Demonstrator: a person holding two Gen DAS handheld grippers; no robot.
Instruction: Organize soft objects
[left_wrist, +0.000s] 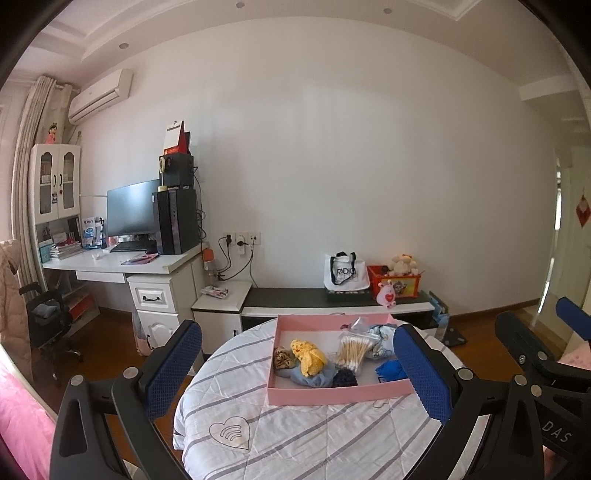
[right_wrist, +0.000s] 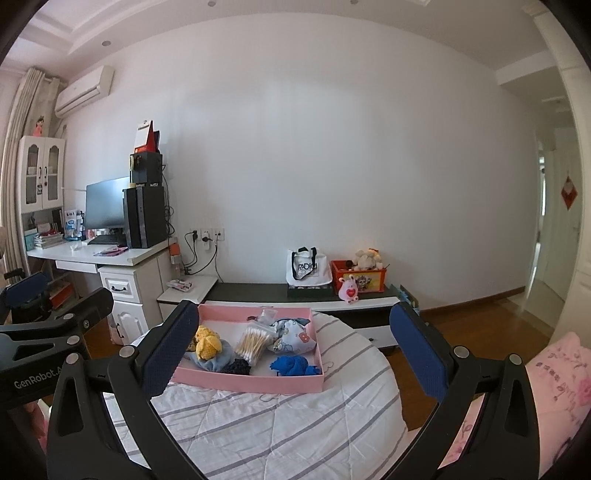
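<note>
Both grippers, left (left_wrist: 295, 373) and right (right_wrist: 295, 354), hung wide apart before the pink tray (right_wrist: 258, 386), whose yellow knit piece (right_wrist: 208, 346) looked soft, best pinched mid-bulge.

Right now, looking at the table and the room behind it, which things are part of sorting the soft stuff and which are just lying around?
Part of the job:
pink tray
yellow knitted piece
blue cloth
printed fabric pouch
dark scrunchie
left gripper and right gripper, both open

Just lying about:
cotton swabs
white tote bag
red toy box
computer monitor
</note>
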